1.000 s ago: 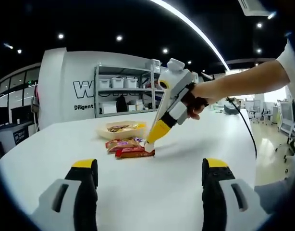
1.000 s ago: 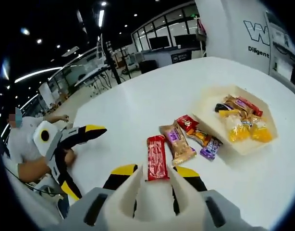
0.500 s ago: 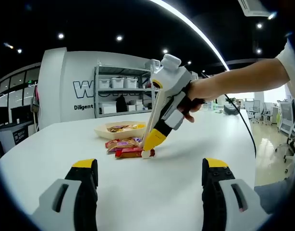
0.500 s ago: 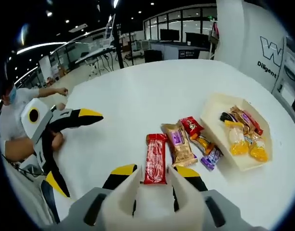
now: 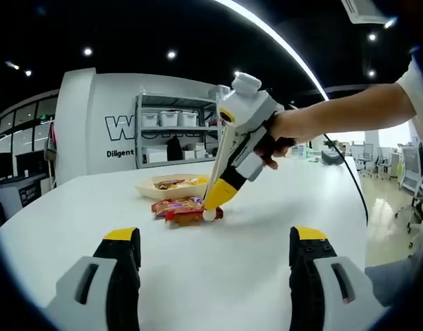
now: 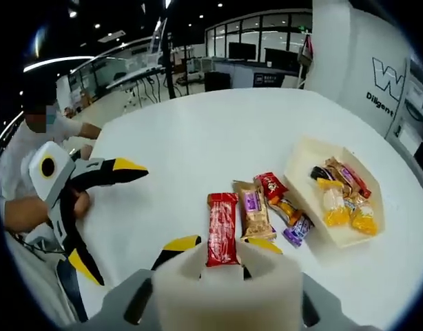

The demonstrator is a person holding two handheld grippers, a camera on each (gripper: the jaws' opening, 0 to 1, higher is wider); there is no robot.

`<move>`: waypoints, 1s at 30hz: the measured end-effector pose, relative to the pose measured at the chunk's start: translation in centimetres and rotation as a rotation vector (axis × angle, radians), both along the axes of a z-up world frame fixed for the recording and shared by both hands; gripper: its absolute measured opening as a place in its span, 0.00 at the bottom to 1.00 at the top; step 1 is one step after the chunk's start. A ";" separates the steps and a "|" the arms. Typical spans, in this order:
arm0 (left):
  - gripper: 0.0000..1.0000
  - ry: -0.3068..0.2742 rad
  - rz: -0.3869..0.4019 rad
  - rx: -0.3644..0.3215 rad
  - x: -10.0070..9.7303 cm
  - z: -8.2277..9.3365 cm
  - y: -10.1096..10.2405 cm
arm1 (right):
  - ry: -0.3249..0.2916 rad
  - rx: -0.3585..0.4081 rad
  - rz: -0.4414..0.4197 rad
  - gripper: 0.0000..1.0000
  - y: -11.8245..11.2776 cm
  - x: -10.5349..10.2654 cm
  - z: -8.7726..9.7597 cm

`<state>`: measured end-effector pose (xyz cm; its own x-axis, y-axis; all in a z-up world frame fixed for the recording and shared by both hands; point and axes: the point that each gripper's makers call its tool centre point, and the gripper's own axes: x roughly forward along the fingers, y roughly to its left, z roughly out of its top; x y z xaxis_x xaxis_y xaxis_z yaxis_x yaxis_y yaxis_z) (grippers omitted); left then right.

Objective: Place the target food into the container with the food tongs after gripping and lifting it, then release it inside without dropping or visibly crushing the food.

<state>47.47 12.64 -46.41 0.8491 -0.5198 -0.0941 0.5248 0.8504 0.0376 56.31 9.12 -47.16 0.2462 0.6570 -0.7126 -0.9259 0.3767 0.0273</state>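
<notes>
Right gripper point(image 6: 222, 252) tongs shut on red snack bar point(image 6: 222, 238). Bar points straight ahead. Tray point(image 6: 304, 155) ahead, off right. Left gripper point(image 5: 215, 265) open, holding nothing.

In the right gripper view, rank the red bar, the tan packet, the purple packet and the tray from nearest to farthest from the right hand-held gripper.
1. Red bar: between the jaws of the right hand-held gripper, held by its near end.
2. Tan packet: just right of the bar.
3. Purple packet: further right, beside the tray.
4. Tray: far right, holding more snacks.
</notes>
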 end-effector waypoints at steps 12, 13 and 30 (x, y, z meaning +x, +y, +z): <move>0.88 -0.006 -0.002 0.000 -0.1 0.1 -0.1 | -0.029 0.159 -0.120 0.18 -3.5 1.6 6.6; 0.88 -0.007 -0.001 0.001 -0.1 0.1 -0.1 | -0.034 0.166 -0.132 0.18 -3.8 1.9 6.9; 0.88 -0.005 -0.007 -0.001 -0.3 0.2 -0.2 | -0.002 0.077 -0.227 0.17 -7.4 4.1 3.1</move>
<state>47.17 12.42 -46.22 0.8461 -0.5255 -0.0896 0.5302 0.8470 0.0395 60.45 1.67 -44.09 0.3957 0.6370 -0.6616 -0.8177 0.5723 0.0619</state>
